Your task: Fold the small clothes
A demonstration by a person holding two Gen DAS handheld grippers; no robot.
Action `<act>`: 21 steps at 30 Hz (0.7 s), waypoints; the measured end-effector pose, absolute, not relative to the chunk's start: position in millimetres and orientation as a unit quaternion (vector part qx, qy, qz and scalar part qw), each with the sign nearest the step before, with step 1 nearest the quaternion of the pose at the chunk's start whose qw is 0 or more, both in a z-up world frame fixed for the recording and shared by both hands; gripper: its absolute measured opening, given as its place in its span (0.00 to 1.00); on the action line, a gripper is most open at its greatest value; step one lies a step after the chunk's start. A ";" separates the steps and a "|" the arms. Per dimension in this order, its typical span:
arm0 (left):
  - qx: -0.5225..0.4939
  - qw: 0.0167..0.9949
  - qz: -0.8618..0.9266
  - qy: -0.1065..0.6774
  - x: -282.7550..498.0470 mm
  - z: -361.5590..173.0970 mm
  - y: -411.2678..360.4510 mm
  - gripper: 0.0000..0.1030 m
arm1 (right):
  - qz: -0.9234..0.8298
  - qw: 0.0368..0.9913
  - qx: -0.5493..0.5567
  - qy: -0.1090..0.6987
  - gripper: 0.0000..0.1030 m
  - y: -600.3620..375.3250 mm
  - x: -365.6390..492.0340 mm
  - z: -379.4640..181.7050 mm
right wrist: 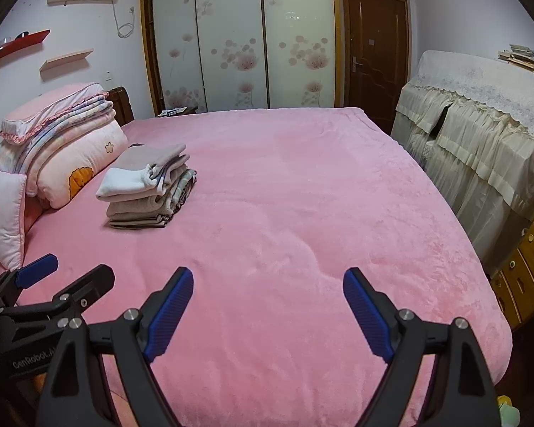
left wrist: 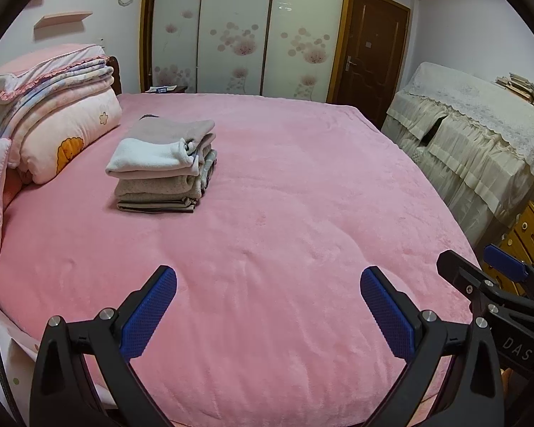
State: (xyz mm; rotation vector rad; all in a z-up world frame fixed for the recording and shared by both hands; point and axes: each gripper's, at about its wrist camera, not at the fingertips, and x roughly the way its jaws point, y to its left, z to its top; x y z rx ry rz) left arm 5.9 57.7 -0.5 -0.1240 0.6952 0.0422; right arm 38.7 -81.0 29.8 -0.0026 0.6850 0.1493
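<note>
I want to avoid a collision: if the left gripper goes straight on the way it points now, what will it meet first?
Most likely the bare pink bedspread. The left gripper is open and empty, angled down at it. The stack of folded clothes lies off to the left, probably outside that line.

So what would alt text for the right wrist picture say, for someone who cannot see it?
A stack of folded small clothes sits on a bed with a pink blanket, near piled bedding at its head. In the foreground the right gripper is open and empty above the blanket, with the left gripper at the left edge. Behind stand a floral wardrobe and a brown door.
</note>
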 end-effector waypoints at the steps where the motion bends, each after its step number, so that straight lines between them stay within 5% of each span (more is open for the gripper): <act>1: -0.062 0.938 0.021 0.341 5.5 -0.5 57.8 1.00 | 0.073 0.939 -0.002 0.335 0.85 -80.7 39.1 30.2; 21: -0.052 0.938 0.038 0.341 -2.6 3.1 51.3 1.00 | 0.065 0.939 -0.002 0.338 0.85 -82.9 42.1 28.0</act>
